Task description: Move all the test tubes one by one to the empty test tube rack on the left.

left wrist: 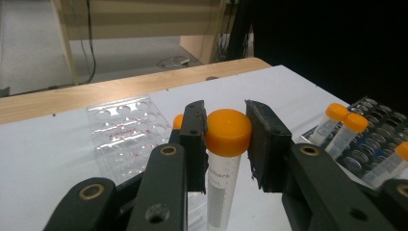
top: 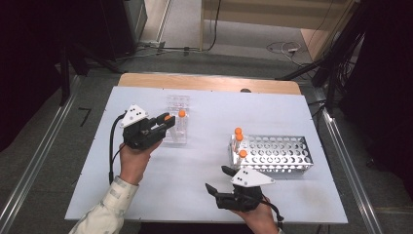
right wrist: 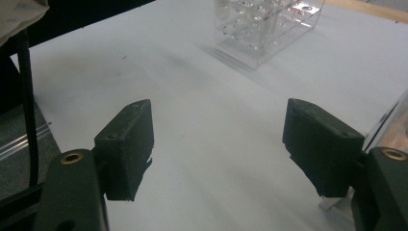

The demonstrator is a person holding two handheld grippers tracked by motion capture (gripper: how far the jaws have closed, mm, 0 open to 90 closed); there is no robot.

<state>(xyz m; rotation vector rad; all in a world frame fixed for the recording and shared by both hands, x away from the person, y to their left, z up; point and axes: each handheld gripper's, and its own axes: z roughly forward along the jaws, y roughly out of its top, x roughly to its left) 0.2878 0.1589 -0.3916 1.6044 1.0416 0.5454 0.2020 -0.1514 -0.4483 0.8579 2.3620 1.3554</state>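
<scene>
Your left gripper (top: 168, 120) is clamping an orange-capped tube (left wrist: 226, 144); your right gripper (top: 217, 179) is hovering with jaws spread wide.

My left gripper (left wrist: 226, 139) hides the lower near corner of the clear rack (left wrist: 127, 137), and most of a second orange cap (left wrist: 178, 121) sits behind one jaw. The tube (left wrist: 222, 183) I hold runs off the bottom edge. The print on it is too blurred to read. The metal rack (left wrist: 373, 144) is cut by the right edge. The clear rack (right wrist: 267, 26) loses its top to the right gripper view's upper edge.
</scene>
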